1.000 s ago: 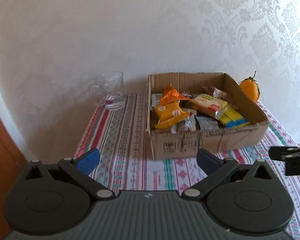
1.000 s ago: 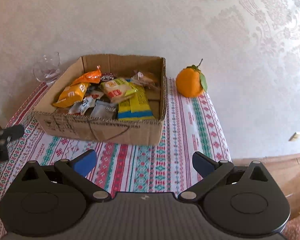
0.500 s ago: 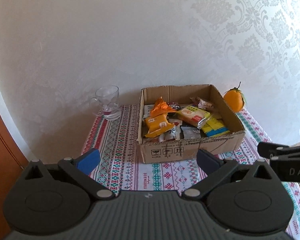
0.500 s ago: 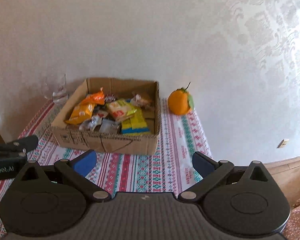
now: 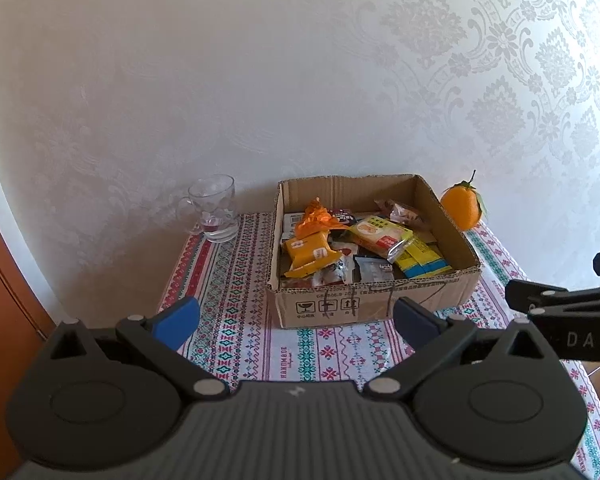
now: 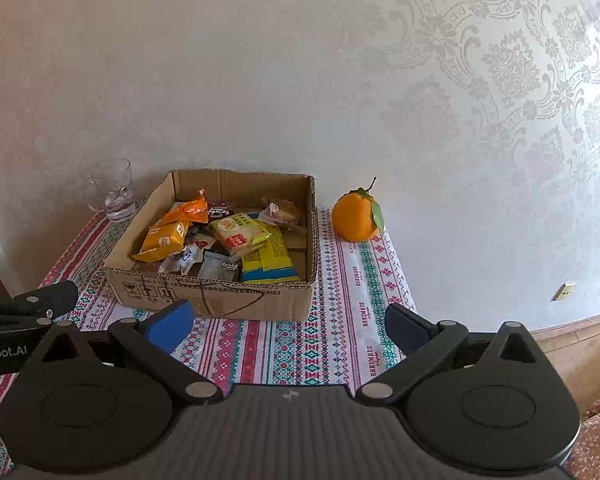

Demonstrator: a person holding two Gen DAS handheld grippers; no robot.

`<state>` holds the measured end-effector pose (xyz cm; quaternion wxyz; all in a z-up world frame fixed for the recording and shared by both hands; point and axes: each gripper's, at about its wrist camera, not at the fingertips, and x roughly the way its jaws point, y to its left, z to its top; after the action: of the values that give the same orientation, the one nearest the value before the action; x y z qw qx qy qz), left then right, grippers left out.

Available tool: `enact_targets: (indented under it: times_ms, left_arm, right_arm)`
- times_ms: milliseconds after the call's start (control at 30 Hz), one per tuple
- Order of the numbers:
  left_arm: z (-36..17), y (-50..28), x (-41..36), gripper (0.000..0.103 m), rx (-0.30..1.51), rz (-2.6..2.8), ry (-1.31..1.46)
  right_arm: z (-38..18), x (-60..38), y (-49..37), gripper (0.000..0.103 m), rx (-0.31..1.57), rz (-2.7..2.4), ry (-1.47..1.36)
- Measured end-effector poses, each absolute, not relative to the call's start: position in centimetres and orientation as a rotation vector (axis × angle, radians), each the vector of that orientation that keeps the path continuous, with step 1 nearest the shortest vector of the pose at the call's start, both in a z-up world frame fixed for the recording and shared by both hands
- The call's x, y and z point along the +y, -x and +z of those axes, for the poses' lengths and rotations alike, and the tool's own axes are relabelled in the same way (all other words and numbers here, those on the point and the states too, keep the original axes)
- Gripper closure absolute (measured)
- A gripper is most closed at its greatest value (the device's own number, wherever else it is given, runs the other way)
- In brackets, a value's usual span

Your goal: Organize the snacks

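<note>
An open cardboard box stands on the patterned tablecloth against the wall. It holds several snack packets: an orange packet, a yellow biscuit pack, yellow-blue bars and small dark sachets. My left gripper is open and empty, held back before the box's front wall. My right gripper is open and empty, also short of the box. Each gripper shows at the edge of the other's view.
A clear glass mug stands left of the box by the wall. An orange with a leaf sits right of the box. The tablecloth ends at the right over a wooden floor.
Both grippers have drawn back and up from the box, which now looks smaller and farther. Both stay open and empty. Nothing in the box moved.
</note>
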<state>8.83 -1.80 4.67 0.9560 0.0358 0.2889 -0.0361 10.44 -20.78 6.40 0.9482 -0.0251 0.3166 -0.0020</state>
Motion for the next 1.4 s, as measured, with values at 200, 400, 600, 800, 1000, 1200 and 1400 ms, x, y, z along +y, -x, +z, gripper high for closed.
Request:
enact_targets:
  times_ms: [200, 400, 600, 800, 1000, 1200, 1400]
  left_arm:
    - [4.72, -8.8, -1.78, 0.0, 0.588, -0.08, -0.068]
    - [4.69, -8.83, -1.67, 0.0, 0.59, -0.077, -0.065]
    - [4.7, -8.81, -1.69, 0.0, 0.589, -0.077, -0.065]
    - [4.78, -8.83, -1.77, 0.0, 0.591, -0.078, -0.065]
    - [4.78, -8.86, -1.77, 0.0, 0.594, -0.077, -0.062]
    - [4.79, -8.8, -1.75, 0.0, 0.594, -0.077, -0.06]
    - [4.77, -8.79, -1.65, 0.0, 0.595, -0.078, -0.053]
  right_arm:
    - [6.4, -20.83, -10.41, 0.0, 0.643, -0.002, 0.052]
    - [6.44, -20.78, -10.32, 0.0, 0.642, 0.002, 0.052]
    - [6.51, -20.85, -10.28, 0.0, 0.641, 0.005, 0.051]
    - [6.51, -20.88, -10.26, 0.0, 0.643, 0.005, 0.049]
    - [6.52, -20.92, -10.37, 0.0, 0.644, 0.005, 0.05]
    - [6.51, -20.85, -10.41, 0.0, 0.644, 0.003, 0.051]
    - [6.48, -20.82, -10.33, 0.0, 0.64, 0.002, 0.052]
